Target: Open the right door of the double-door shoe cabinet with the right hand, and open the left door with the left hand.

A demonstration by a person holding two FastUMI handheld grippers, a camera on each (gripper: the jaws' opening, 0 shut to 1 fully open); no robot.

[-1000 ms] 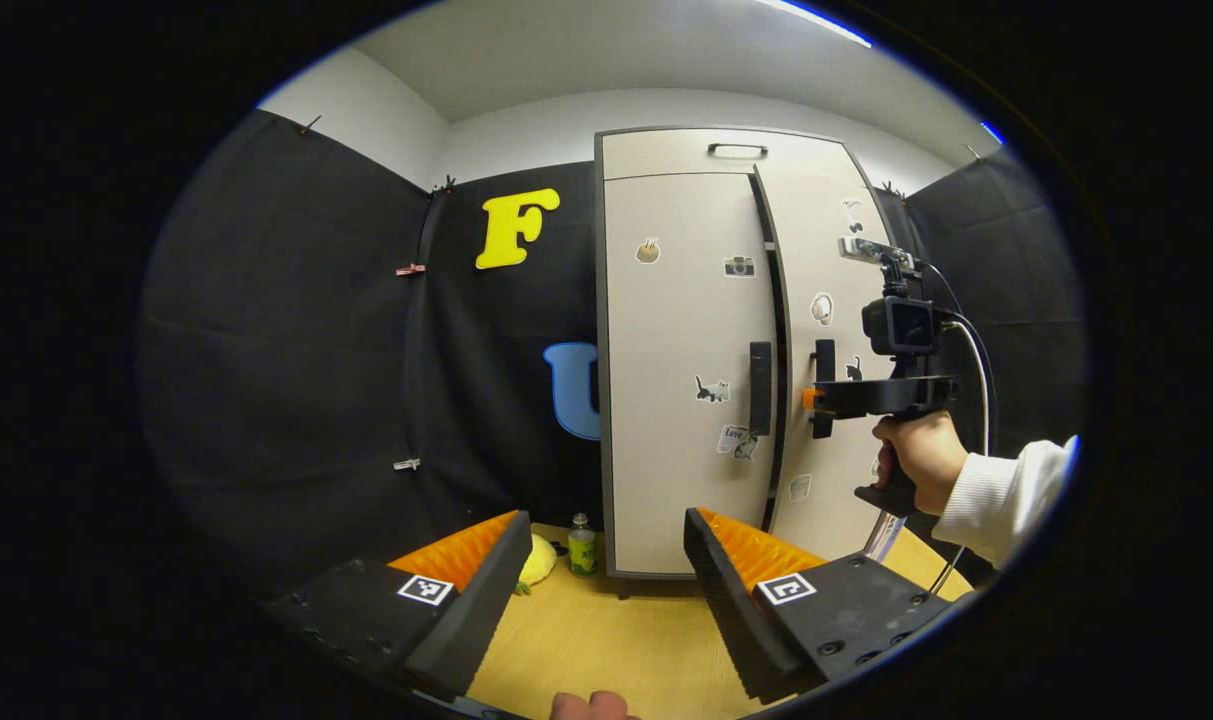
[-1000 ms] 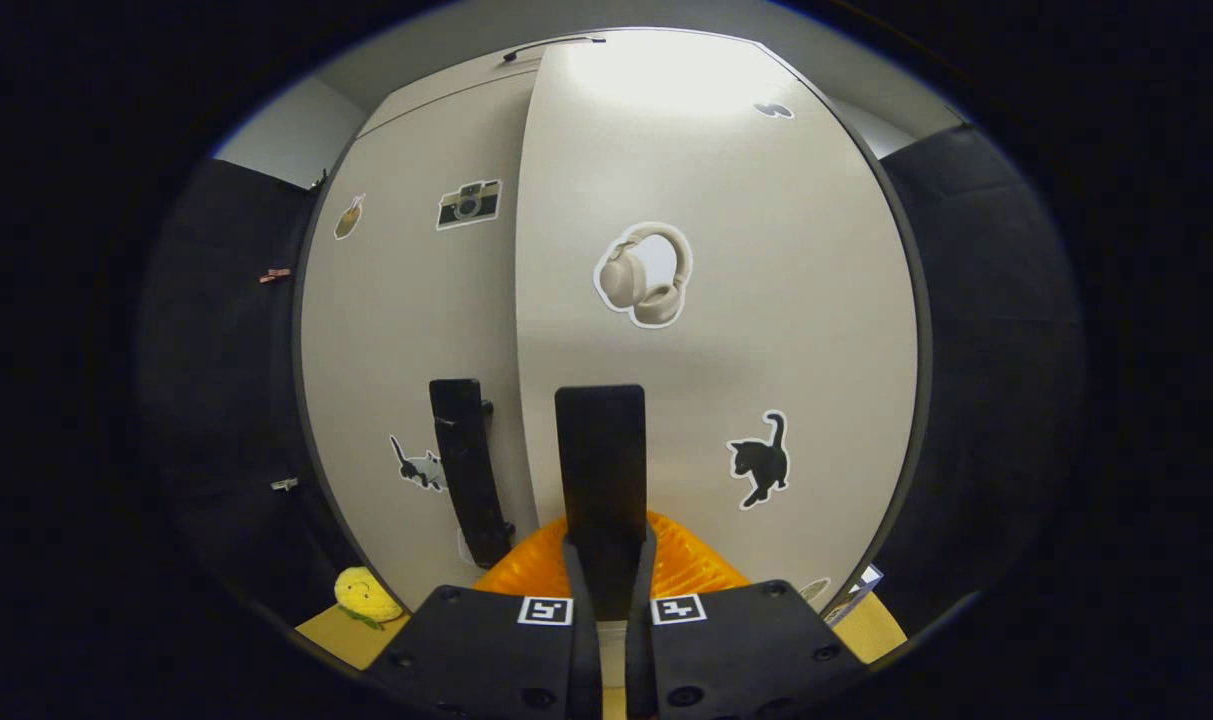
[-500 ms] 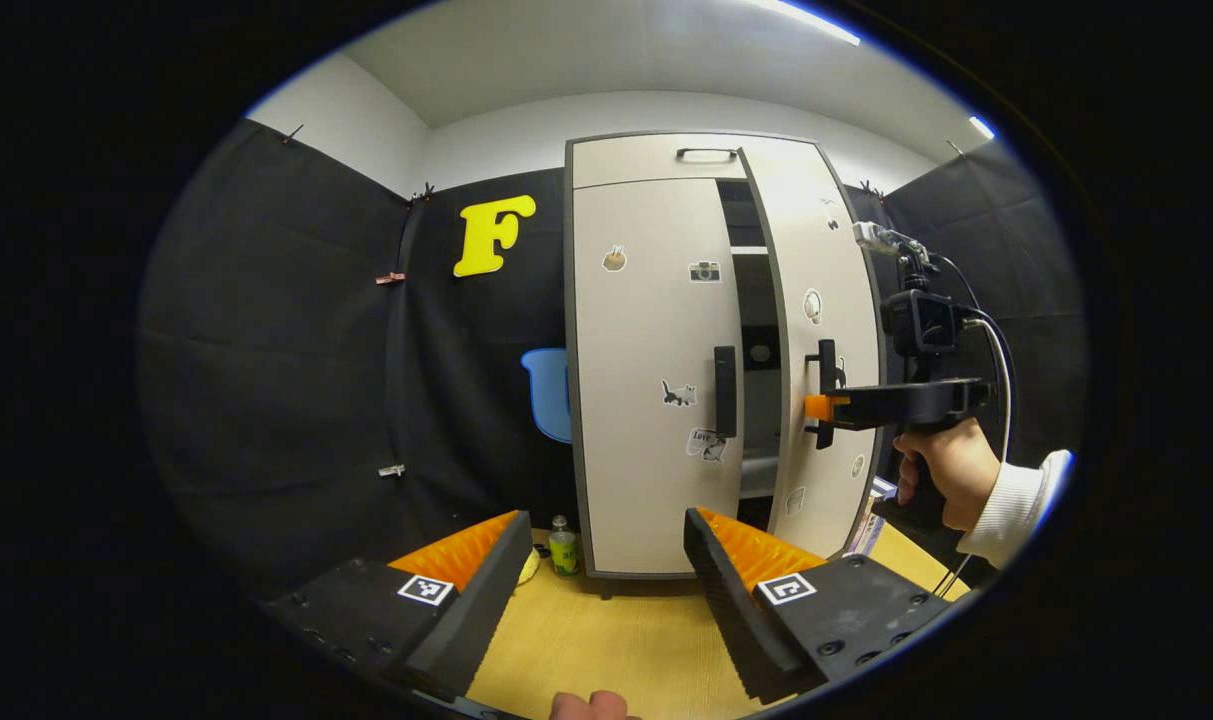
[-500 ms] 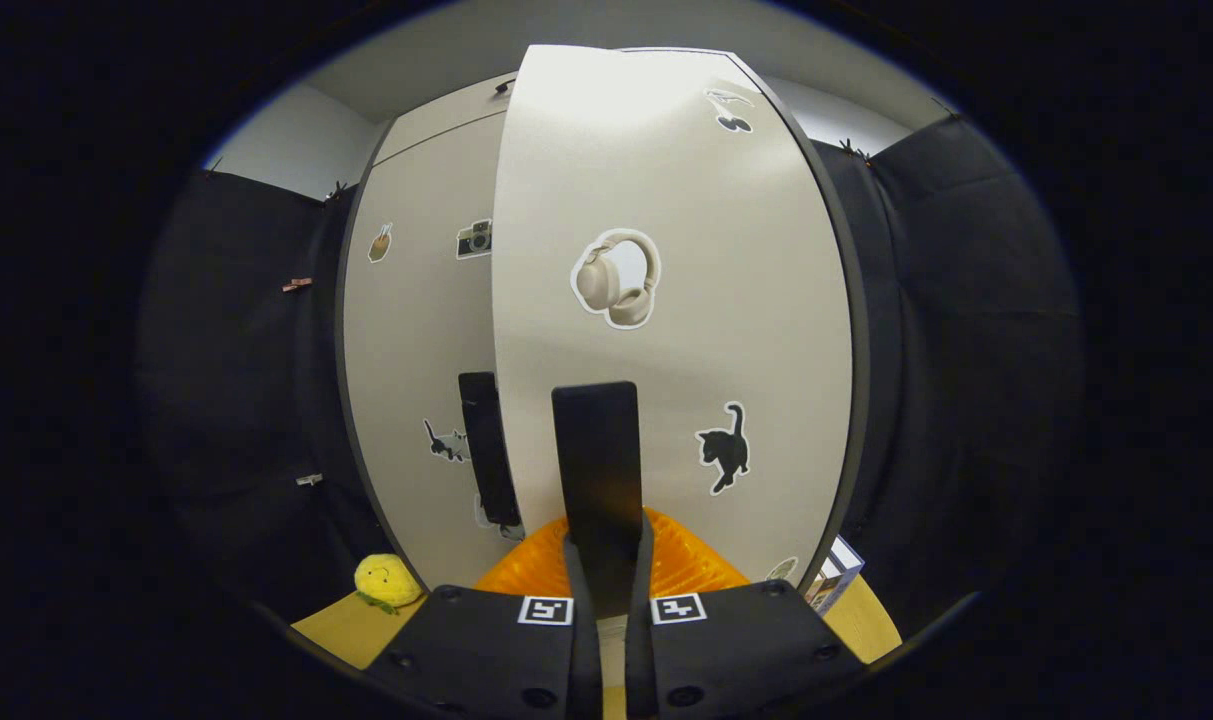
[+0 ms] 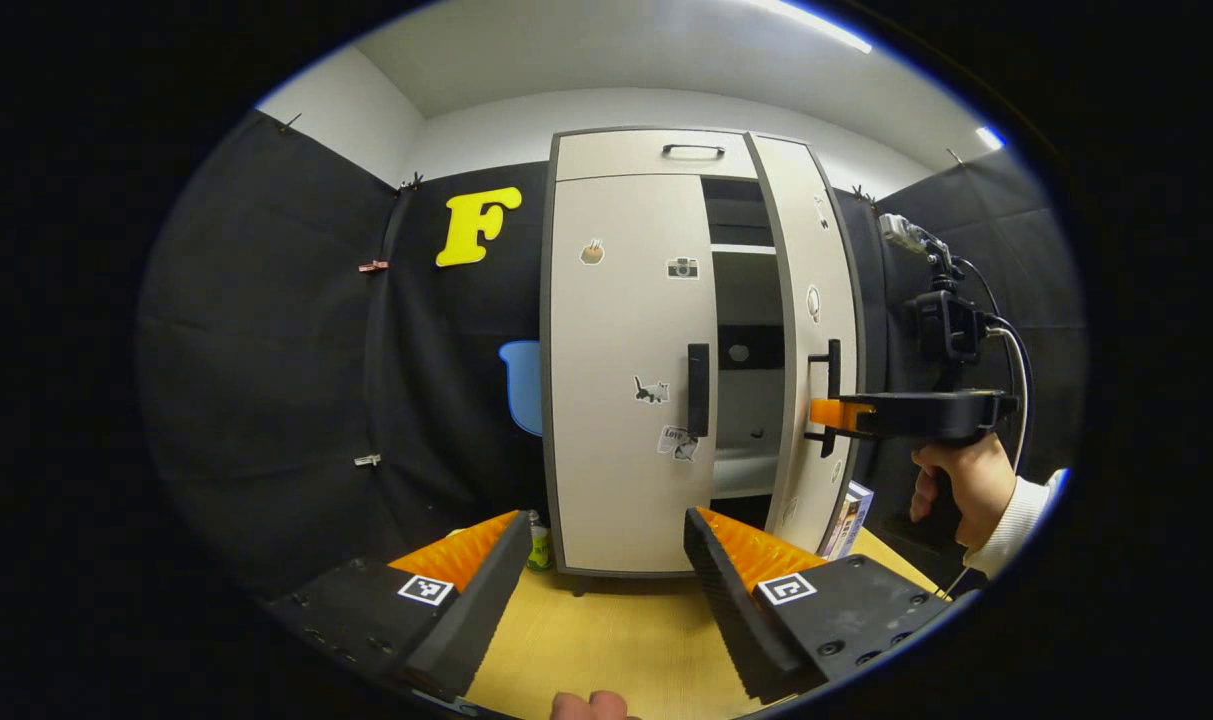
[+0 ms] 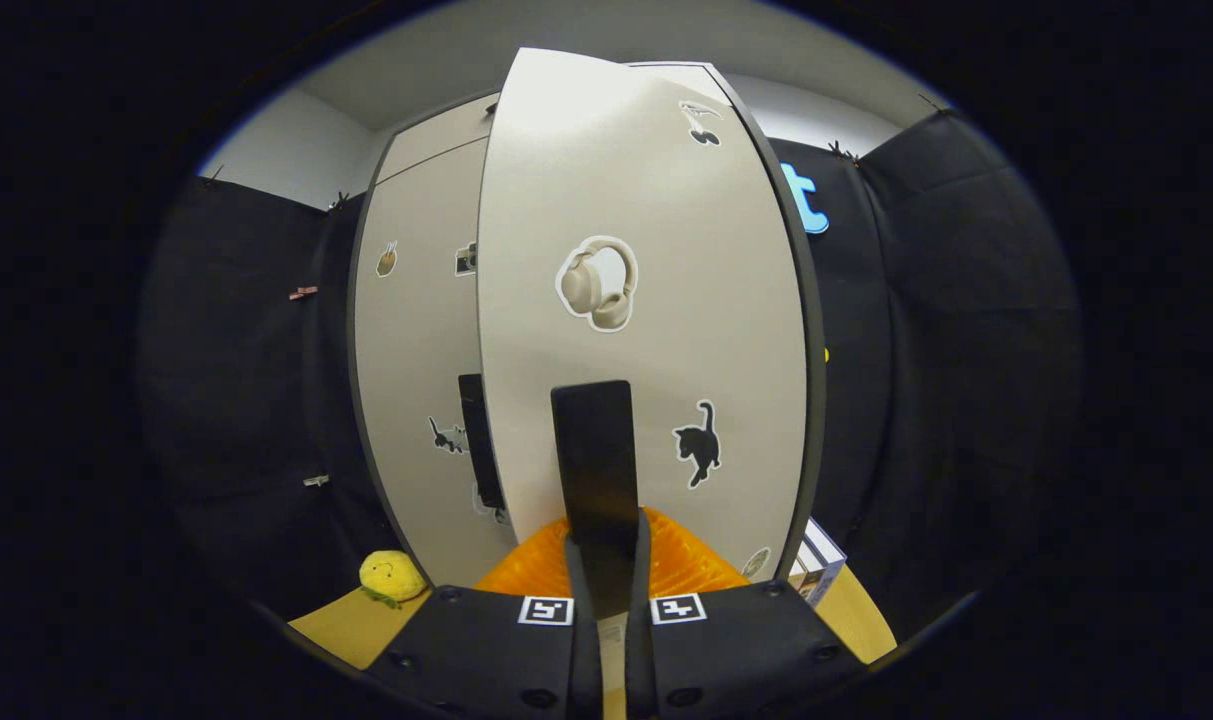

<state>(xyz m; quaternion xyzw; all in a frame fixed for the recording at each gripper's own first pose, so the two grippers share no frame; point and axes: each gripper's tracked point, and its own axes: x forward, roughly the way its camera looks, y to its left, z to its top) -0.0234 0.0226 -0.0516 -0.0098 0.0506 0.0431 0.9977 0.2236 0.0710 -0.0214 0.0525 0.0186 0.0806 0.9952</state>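
Right tool (image 6: 606, 560) clamped on the right door's handle (image 6: 593, 455), both fingers pressing the dark vertical bar; left tool (image 5: 601, 590) wide open, holding nothing, hanging over the counter's near edge. Tall pale shoe cabinet (image 5: 656, 155) standing toward the counter's far edge, against the booth wall. Right door (image 6: 656, 300) swung partly out, shelves showing in the gap; left door (image 5: 626, 370) shut flat. Rigid panels, probably light on their hinges, likely swinging freely with a steady pull along the arc. Smooth faces, nothing to pinch there, so best taken by the handles. Left door's handle (image 5: 698, 390) a slim dark upright bar beside the inner edge, best gripped mid-length. Small stickers dotted over both doors.
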